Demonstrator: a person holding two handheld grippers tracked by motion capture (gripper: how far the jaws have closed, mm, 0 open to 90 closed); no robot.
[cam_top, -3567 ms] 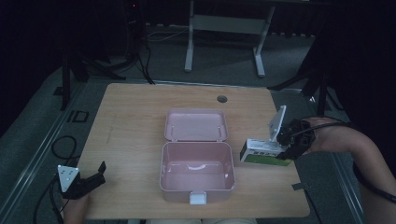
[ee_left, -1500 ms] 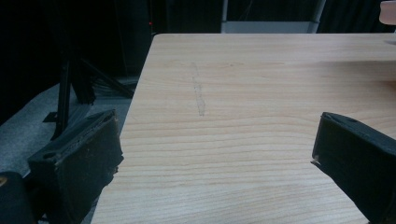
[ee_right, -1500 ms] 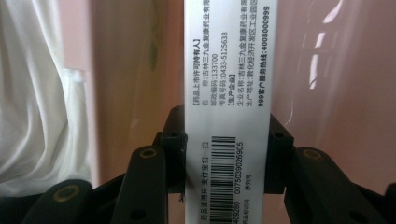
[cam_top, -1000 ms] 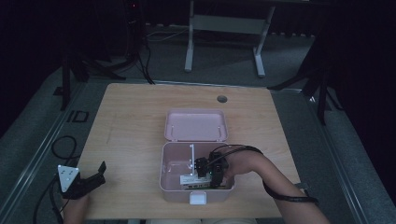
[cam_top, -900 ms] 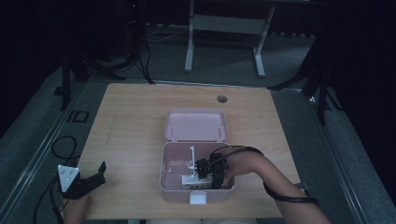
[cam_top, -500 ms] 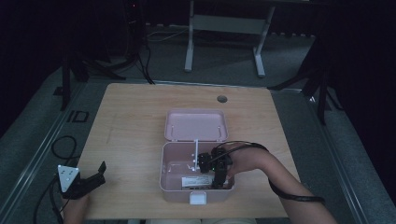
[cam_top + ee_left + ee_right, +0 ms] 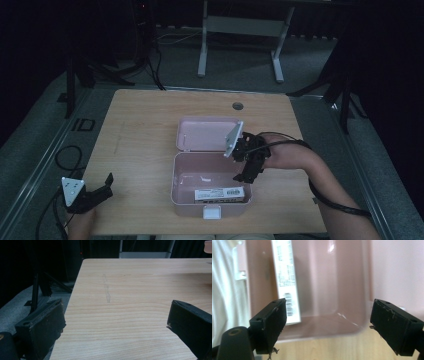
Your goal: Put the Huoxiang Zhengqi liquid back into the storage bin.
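The left gripper (image 7: 113, 326) hovers over bare wooden tabletop (image 7: 140, 290), jaws wide apart at 8 and 4 o'clock; dark floor (image 7: 30, 297) lies at 9 o'clock.

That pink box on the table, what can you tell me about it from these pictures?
The pink box looks like glossy moulded plastic with rounded corners. It sits open near the front middle of the wooden table, its lid folded flat behind it and a white latch at the front wall. Inside, a small carton with a barcode label lies flat along the front wall. The right gripper hovers open over its right rim, apparently not touching it.
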